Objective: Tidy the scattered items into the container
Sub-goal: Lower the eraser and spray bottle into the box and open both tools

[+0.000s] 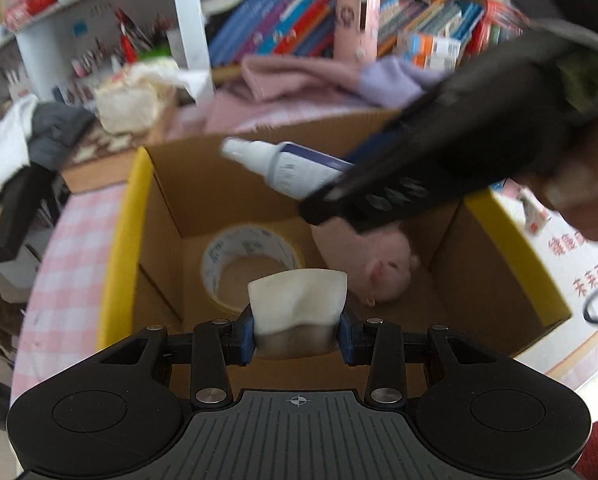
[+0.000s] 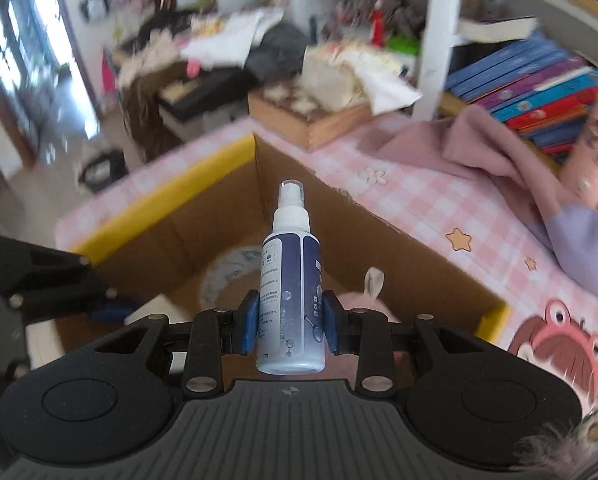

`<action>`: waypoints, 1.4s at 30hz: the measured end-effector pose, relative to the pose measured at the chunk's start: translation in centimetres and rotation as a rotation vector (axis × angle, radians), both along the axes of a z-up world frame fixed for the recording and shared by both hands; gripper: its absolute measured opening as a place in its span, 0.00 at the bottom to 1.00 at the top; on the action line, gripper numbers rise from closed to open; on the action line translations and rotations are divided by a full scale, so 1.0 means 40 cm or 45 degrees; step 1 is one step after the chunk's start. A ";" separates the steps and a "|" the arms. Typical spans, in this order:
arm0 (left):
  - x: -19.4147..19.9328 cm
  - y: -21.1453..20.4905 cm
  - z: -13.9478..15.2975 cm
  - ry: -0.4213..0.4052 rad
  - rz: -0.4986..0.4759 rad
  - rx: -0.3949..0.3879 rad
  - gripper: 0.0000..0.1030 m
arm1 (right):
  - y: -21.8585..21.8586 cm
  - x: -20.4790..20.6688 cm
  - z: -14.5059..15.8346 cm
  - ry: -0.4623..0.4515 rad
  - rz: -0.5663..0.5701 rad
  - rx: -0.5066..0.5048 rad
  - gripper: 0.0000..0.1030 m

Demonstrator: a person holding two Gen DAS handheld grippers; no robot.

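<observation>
Jaws of both grippers grip: right gripper (image 2: 290, 322) holds spray bottle (image 2: 289, 280), long axis pointing forward, left gripper (image 1: 297, 334) a white block (image 1: 297, 300), both above the open cardboard box (image 1: 167, 200).

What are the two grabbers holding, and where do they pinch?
The right gripper pinches the spray bottle around its lower body. The left gripper pinches a white block by its near end.

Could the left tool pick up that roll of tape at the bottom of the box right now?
Probably not. The left tool is already clamped on a white block, so its jaws are full. The tape roll lies uncovered on the floor of the cardboard box, so the path looks open once the block is dropped.
</observation>
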State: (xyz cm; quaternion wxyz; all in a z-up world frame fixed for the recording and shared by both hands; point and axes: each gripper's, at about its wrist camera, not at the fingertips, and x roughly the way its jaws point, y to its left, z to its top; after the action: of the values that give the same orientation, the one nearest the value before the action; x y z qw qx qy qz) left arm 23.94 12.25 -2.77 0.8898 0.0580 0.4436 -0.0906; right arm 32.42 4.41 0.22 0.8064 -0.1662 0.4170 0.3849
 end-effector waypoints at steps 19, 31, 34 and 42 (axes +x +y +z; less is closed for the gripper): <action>0.035 0.031 -0.069 0.158 0.058 -0.094 0.41 | 0.172 0.123 -0.096 0.056 0.365 -0.201 0.29; 0.005 0.004 -0.028 0.062 0.063 -0.007 0.72 | 0.132 0.096 -0.050 -0.015 0.252 -0.093 0.52; -0.018 -0.011 -0.002 0.002 0.046 0.012 0.73 | 0.106 0.077 -0.019 -0.020 0.193 -0.025 0.53; -0.105 -0.052 0.079 -0.208 0.022 0.052 0.74 | 0.021 -0.011 0.076 -0.096 0.065 0.131 0.54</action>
State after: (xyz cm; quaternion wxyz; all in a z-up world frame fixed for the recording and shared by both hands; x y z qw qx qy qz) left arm 19.73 10.15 0.40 0.9224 0.0796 0.3717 -0.0687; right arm 31.98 5.26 3.26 0.8190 -0.1492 0.3617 0.4197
